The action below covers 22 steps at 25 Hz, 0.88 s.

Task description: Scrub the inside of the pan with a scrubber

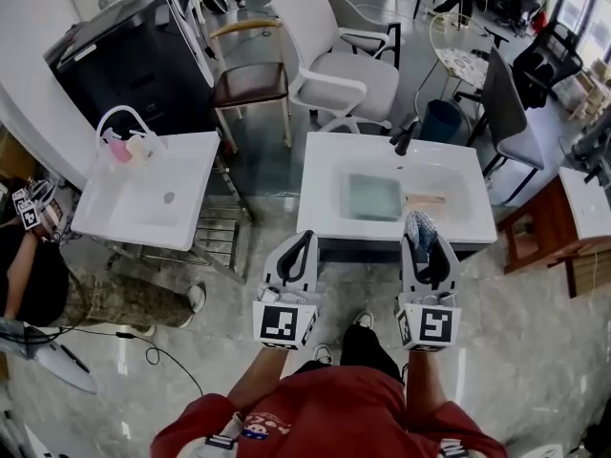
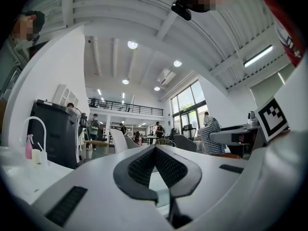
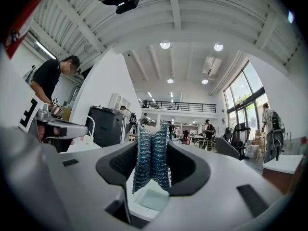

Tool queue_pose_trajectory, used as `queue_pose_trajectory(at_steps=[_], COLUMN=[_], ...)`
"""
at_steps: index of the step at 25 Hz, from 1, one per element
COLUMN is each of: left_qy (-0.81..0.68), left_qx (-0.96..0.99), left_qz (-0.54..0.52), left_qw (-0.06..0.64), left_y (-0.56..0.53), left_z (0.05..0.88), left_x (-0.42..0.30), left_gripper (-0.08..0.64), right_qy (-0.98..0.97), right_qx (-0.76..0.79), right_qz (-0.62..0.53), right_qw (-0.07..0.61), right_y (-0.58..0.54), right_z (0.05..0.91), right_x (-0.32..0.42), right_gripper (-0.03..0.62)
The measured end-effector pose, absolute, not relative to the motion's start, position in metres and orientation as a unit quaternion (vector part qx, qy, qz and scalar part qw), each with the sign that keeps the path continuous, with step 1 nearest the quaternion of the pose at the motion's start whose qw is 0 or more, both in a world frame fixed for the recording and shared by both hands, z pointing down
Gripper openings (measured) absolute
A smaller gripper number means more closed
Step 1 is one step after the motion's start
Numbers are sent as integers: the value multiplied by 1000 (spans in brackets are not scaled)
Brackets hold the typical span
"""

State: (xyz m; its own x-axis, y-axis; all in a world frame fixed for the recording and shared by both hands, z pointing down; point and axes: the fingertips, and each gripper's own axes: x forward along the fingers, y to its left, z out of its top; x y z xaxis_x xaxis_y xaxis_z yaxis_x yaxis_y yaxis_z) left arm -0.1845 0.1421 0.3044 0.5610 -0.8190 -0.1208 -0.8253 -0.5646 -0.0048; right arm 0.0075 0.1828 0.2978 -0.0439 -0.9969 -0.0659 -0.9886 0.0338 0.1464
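Observation:
A square, pale green pan (image 1: 372, 197) with a wooden handle (image 1: 427, 201) lies in the basin of the white sink (image 1: 325, 175) in front of me. In the head view both grippers are held up over the sink's near edge. My right gripper (image 1: 421, 229) is shut on a blue-silver wire mesh scrubber (image 3: 152, 158), which stands upright between its pads. Below the scrubber, the right gripper view shows the pan (image 3: 154, 197). My left gripper (image 1: 304, 243) is shut, its tips meeting with nothing between them, to the left of the pan.
A black tap (image 1: 405, 137) stands at the sink's back edge. A second white sink (image 1: 124, 219) with a pink bottle (image 1: 117, 149) is at the left, and a person (image 1: 33, 275) sits beside it. Chairs (image 1: 334, 65) stand behind. A wooden cabinet (image 1: 549, 227) is at the right.

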Motion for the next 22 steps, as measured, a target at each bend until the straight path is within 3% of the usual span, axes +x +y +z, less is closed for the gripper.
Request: queue_pose_trajectory(at_steps=[22], left_qy=[471], left_qx=[-881], left_qz=[21], left_qw=[36], left_y=[-38], left_z=[287], left_x=[-63], left_gripper=[8], right_qy=[-737], right_qx=[672], right_qz=[-66], right_qw=[17], right_y=[-16], right_z=[299], right_x=[116], right_gripper=[193])
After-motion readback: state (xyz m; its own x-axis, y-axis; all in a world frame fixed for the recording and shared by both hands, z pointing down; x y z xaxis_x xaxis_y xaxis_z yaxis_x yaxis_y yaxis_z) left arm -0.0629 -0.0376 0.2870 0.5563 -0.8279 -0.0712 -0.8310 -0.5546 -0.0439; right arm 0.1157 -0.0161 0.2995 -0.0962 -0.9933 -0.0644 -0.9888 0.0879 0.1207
